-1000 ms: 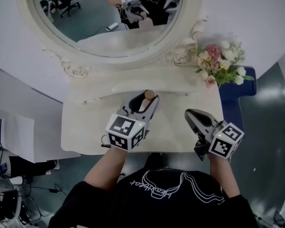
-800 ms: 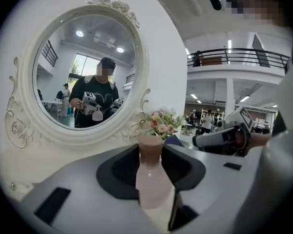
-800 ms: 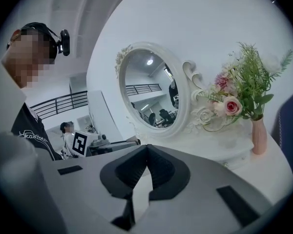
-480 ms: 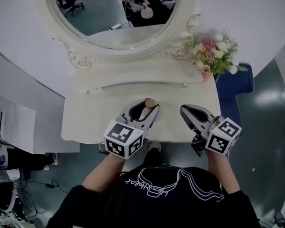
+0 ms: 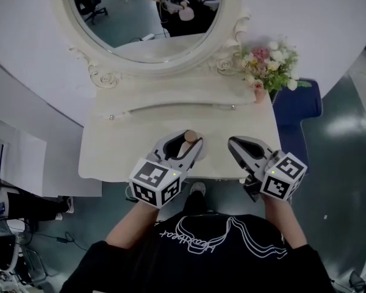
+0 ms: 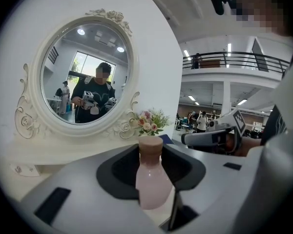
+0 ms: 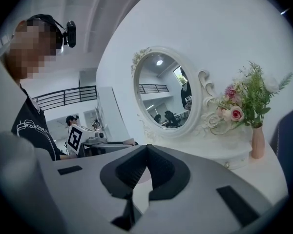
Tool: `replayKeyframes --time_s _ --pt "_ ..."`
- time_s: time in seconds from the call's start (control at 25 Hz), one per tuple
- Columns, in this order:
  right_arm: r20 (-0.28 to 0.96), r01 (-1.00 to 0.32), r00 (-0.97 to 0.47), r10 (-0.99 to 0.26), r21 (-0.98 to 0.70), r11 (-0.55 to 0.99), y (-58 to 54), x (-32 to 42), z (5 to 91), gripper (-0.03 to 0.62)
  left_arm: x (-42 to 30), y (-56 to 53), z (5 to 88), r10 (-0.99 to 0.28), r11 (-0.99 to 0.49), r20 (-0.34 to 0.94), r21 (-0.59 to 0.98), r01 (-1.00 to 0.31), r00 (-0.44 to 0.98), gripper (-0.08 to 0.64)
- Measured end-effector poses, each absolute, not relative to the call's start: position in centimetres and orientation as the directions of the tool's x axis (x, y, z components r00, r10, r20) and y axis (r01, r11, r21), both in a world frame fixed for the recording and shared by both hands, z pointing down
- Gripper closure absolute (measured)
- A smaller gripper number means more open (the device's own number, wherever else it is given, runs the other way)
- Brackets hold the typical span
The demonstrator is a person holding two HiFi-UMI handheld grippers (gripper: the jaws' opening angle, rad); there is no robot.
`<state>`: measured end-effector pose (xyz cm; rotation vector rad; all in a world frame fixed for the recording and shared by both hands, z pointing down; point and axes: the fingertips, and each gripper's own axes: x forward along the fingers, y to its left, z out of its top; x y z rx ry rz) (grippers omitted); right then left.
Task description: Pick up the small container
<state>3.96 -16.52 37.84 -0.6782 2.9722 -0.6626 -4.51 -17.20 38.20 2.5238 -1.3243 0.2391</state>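
Note:
The small container (image 6: 151, 178) is a pale pink bottle with a tan cap (image 5: 191, 136). My left gripper (image 5: 186, 143) is shut on its body and holds it upright, near the front edge of the cream dressing table (image 5: 110, 157). In the left gripper view the bottle stands between the dark pads (image 6: 185, 165) of my left gripper (image 6: 151, 151). My right gripper (image 5: 232, 143) hovers to the right of it, shut with nothing in it. In the right gripper view the tips of my right gripper (image 7: 146, 149) meet.
An oval mirror (image 5: 140, 11) in an ornate white frame stands at the back of the table. A pink vase of flowers (image 5: 265, 66) sits at the back right corner. A blue seat (image 5: 302, 108) is on the floor to the right.
Both grippers have drawn back from the mirror toward the table's front edge. The left one still carries the bottle, and the right one stays shut.

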Motion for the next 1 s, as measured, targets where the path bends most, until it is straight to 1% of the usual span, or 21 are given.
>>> replayKeyframes --time_s 0.44,1.0 --pt "0.076 -0.424 -0.898 -0.433 -0.410 0.808 -17.0 4.3 37.7 0.584 -3.8 -17.7 37.7 -0.765 -0.558 0.255 0.194 -0.807 0.591 0.414" --pt "0.077 -0.427 -0.896 -0.438 -0.421 0.800 -17.8 4.4 38.3 0.584 -3.6 -18.4 37.9 -0.759 -0.562 0.262 0.199 -0.803 0.596 0.414"
